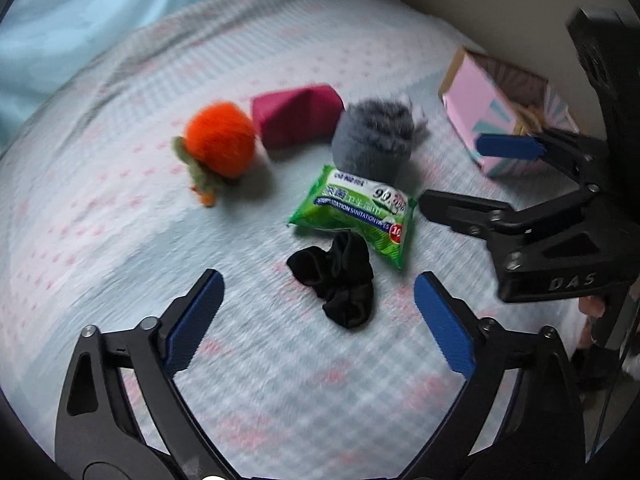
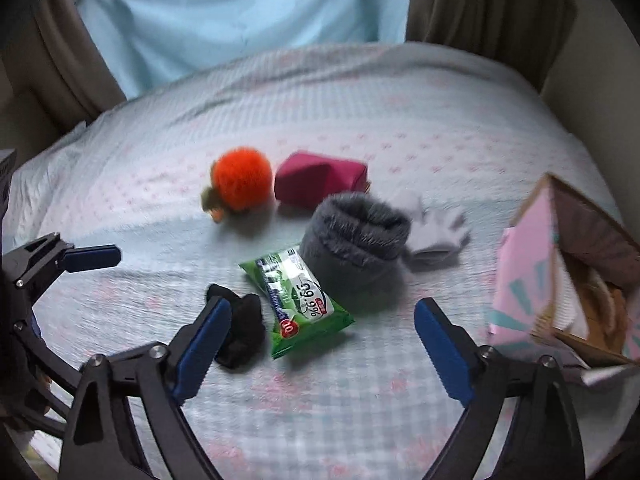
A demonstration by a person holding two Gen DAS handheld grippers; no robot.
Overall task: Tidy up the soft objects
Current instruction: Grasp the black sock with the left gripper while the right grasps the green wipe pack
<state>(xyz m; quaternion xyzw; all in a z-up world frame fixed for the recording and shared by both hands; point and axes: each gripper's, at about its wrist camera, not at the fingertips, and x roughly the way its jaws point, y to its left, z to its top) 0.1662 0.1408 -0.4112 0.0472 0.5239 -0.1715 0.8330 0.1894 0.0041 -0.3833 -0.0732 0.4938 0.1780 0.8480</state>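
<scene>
Open pink cardboard box (image 2: 524, 264) holding brownish, indistinct contents. Left of it, the green wipes packet (image 2: 298, 304) lies flat, long axis diagonal. Left gripper (image 1: 318, 320) and right gripper (image 2: 322, 344): both released.

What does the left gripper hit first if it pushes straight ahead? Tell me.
Probably the black sock: it lies on the bed dead ahead between the open left gripper fingers, with the wipes pack just behind. Depth is unclear.
</scene>
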